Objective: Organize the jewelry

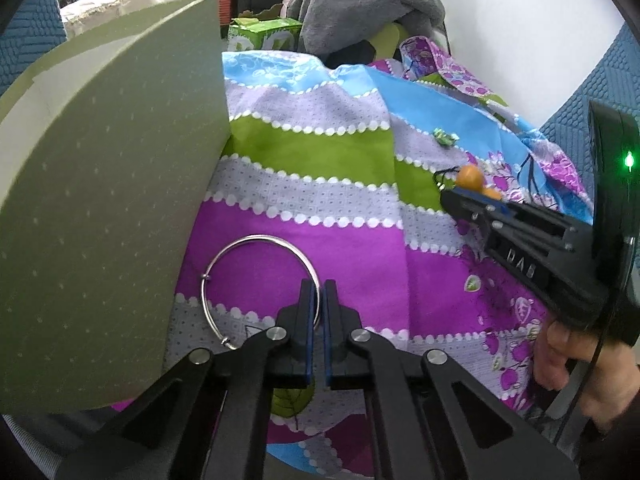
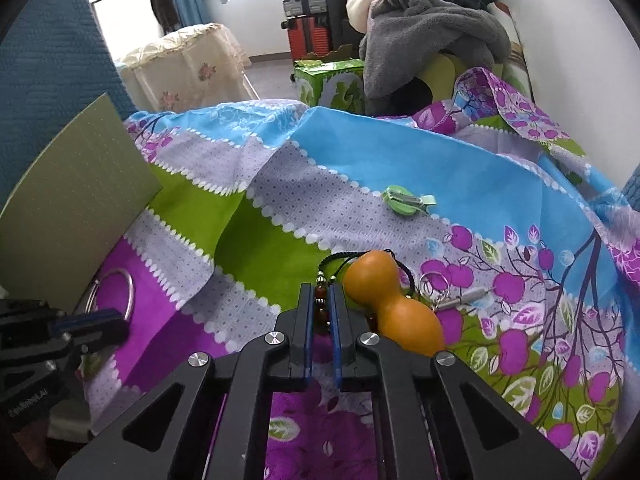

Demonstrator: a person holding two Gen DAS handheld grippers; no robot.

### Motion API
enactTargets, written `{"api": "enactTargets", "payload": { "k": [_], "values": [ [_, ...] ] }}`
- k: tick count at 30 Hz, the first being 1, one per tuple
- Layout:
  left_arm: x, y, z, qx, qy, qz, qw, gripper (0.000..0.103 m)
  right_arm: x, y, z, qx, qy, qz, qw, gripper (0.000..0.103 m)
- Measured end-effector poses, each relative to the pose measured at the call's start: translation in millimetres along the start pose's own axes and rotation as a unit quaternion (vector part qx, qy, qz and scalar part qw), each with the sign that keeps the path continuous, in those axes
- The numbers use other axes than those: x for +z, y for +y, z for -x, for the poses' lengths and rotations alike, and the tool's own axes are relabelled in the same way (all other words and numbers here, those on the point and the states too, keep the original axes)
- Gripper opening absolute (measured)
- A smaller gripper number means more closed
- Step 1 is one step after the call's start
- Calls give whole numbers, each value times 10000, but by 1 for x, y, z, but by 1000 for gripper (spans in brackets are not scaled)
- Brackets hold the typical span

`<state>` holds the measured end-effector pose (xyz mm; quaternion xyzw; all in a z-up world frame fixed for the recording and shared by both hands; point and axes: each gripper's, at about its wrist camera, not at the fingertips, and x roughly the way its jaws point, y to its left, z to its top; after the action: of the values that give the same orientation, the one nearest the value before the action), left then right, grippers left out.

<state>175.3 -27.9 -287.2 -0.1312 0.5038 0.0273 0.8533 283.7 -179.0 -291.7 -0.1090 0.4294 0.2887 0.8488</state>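
Silver bangle (image 1: 260, 288), lower centre of the left view: my left gripper (image 1: 319, 304) is clamped on its right rim, ring lying flat to the upper left. My right gripper (image 2: 321, 308) pinches the bead string, gourd (image 2: 390, 304) just right, long axis running lower right. No container seen; green board (image 1: 108, 184) at left.

On the cloth (image 1: 304, 240), the bangle (image 1: 260, 288) lies left of the gourd charm (image 2: 394, 304), clip (image 2: 406, 200) behind.
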Motion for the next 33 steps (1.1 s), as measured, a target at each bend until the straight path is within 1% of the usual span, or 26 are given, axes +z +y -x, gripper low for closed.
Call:
{"api": "enactTargets", "payload": {
  "k": [6,14,18,27,33],
  "values": [
    [4,-2,12,-183,-101,44,9998,3,2,7,24,37,-248,-123,9996,5],
    [17,-7,40,-364,-375,0,9986,2,8,12,60,91,-554,-405,9976,5],
    [24,-11,56,-424,-522,-85,9977,0,11,17,77,52,-708,-434,9965,5],
    [44,-16,102,-595,-906,-218,9939,0,27,29,119,-22,-1002,-511,9937,5],
    [59,-5,138,-677,-1128,-190,9911,0,48,39,153,12,-1245,-555,9907,5]
  ]
}}
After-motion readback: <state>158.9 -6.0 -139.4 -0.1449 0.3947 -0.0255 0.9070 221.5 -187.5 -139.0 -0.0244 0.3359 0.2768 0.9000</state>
